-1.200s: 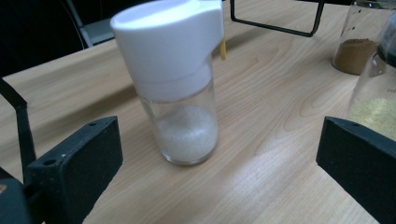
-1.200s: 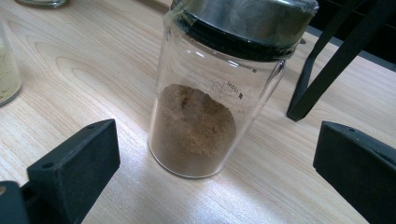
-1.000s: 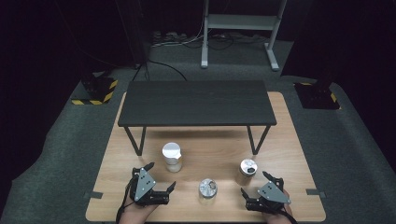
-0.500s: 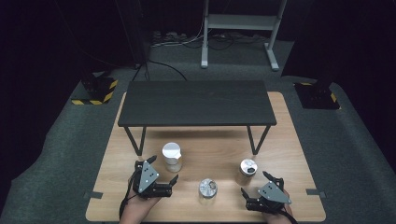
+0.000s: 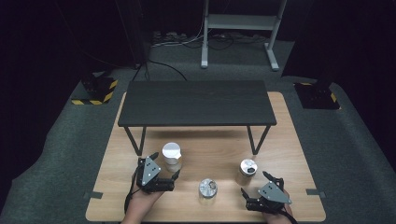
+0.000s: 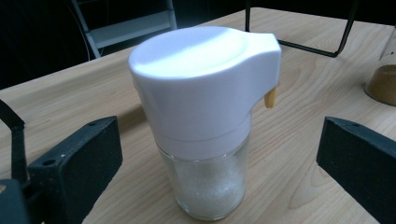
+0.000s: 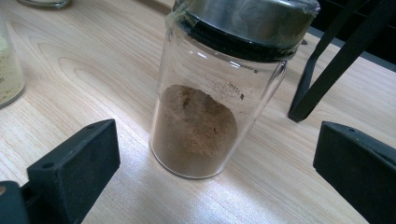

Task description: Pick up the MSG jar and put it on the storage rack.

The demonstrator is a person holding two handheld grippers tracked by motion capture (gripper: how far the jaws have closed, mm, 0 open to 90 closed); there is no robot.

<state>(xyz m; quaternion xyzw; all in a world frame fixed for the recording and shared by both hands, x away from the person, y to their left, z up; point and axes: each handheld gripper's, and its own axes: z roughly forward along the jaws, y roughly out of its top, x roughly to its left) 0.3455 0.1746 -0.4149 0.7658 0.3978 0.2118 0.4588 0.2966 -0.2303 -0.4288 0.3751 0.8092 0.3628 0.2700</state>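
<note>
A glass jar with a white spouted lid (image 5: 171, 153) holds white grains and stands on the wooden table (image 5: 215, 149). My left gripper (image 5: 165, 165) is open just in front of it. In the left gripper view the jar (image 6: 205, 107) stands between the two black jaws of the open left gripper (image 6: 219, 144), which are wide apart and clear of the glass. A metal-lidded jar of brown powder (image 5: 247, 168) stands at the right, with my open right gripper (image 5: 255, 182) close in front. In the right gripper view that jar (image 7: 210, 107) also sits untouched inside the open right gripper (image 7: 215, 140).
A third metal-lidded jar (image 5: 208, 188) stands between the two grippers near the front edge. A low black shelf (image 5: 196, 102) on thin legs spans the back of the table; one leg (image 7: 327, 70) rises just behind the brown jar. A jar of yellowish powder (image 7: 7, 70) is at the left.
My left gripper has moved forward and slightly right, up to the white-lidded jar. The right gripper has barely shifted.
</note>
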